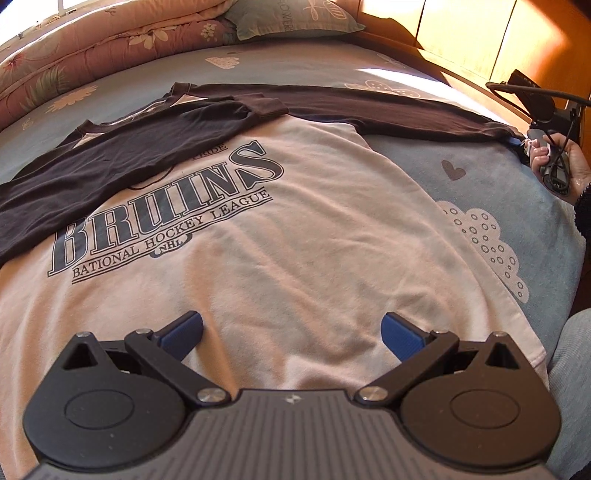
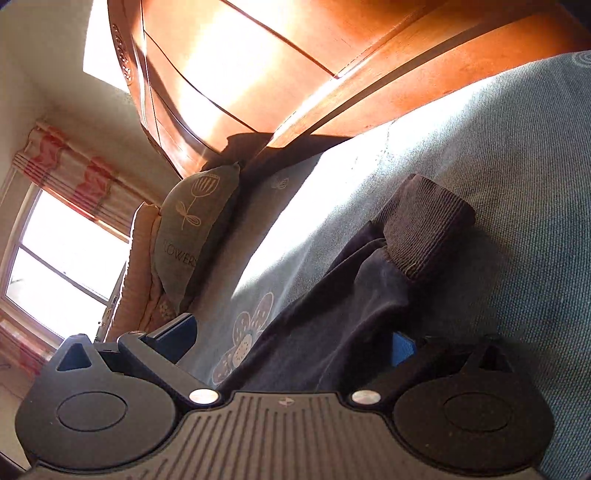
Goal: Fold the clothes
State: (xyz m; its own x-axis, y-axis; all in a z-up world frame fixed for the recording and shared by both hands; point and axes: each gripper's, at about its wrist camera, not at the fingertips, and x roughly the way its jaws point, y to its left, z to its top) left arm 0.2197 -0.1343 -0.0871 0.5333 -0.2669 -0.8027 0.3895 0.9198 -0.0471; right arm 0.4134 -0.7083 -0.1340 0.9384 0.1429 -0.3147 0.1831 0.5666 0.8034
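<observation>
A pale pink sweatshirt (image 1: pixel 295 236) with dark sleeves and a "BRUINS" print lies flat on the bed. Its left sleeve (image 1: pixel 122 162) is folded across the chest. The right sleeve (image 1: pixel 388 107) stretches out to the right. My left gripper (image 1: pixel 291 321) hovers open just above the body near the hem, its blue pads (image 1: pixel 184 332) wide apart and empty. My right gripper (image 2: pixel 295 332) is open around the end of that sleeve (image 2: pixel 332 317). The dark cloth lies between its fingers and partly covers the right pad (image 2: pixel 402 350). The ribbed cuff (image 2: pixel 428 229) lies beyond the fingertips. A hand (image 1: pixel 561 162) holds that gripper.
The bed has a blue-grey sheet (image 1: pixel 491 206) with cloud and flower prints. A green pillow (image 1: pixel 291 18) and a folded floral quilt (image 1: pixel 92 48) lie at the head end. A wooden headboard (image 2: pixel 258 74) and a window (image 2: pixel 55 251) stand behind. A knee (image 1: pixel 572 387) shows at the bed's right edge.
</observation>
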